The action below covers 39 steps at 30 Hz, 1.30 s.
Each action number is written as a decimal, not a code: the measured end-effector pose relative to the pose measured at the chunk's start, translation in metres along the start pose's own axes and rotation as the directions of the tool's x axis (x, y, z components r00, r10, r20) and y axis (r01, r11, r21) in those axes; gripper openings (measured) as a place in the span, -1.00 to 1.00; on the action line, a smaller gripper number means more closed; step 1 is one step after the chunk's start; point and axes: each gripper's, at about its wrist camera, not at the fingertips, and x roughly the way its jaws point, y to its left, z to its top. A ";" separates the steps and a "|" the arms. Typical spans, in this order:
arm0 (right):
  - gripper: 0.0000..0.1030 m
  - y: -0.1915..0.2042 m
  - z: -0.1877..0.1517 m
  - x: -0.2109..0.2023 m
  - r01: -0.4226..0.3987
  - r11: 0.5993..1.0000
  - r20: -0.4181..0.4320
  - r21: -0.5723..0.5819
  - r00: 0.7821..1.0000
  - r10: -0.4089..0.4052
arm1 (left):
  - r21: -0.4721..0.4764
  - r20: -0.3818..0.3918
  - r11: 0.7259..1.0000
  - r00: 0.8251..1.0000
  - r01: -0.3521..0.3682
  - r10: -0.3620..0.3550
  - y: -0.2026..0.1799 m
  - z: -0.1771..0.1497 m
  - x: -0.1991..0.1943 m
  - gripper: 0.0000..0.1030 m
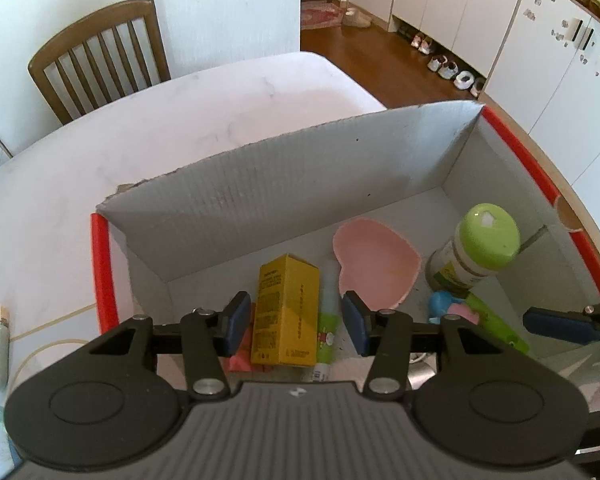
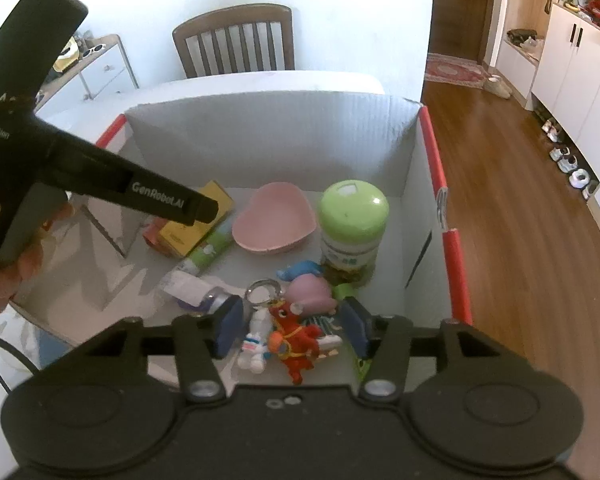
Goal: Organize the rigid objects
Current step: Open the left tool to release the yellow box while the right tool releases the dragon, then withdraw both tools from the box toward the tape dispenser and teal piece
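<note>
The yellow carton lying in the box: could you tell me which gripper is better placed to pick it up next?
Probably left: the left gripper hangs open directly over the yellow carton, while the right gripper hovers above the small toys.

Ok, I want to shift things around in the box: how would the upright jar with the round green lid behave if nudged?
The upright jar with the round green lid looks tall for its base, so a high push would probably tip it. Once down, its round body would likely roll towards the pink heart-shaped dish. It looks rigid and partly filled, so probably not light.
</note>
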 end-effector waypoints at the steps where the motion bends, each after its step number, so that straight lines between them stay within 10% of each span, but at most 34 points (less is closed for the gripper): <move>1: 0.16 0.001 0.000 -0.002 -0.003 1.000 0.004 -0.001 1.000 0.003 | 0.000 0.006 1.000 1.000 0.003 -0.003 0.001 -0.001 -0.003 -0.04; 39: 0.95 0.082 0.004 -0.072 -0.040 0.993 0.208 0.115 0.978 0.015 | 0.006 0.225 0.991 0.965 0.136 -0.134 0.095 -0.082 -0.132 0.60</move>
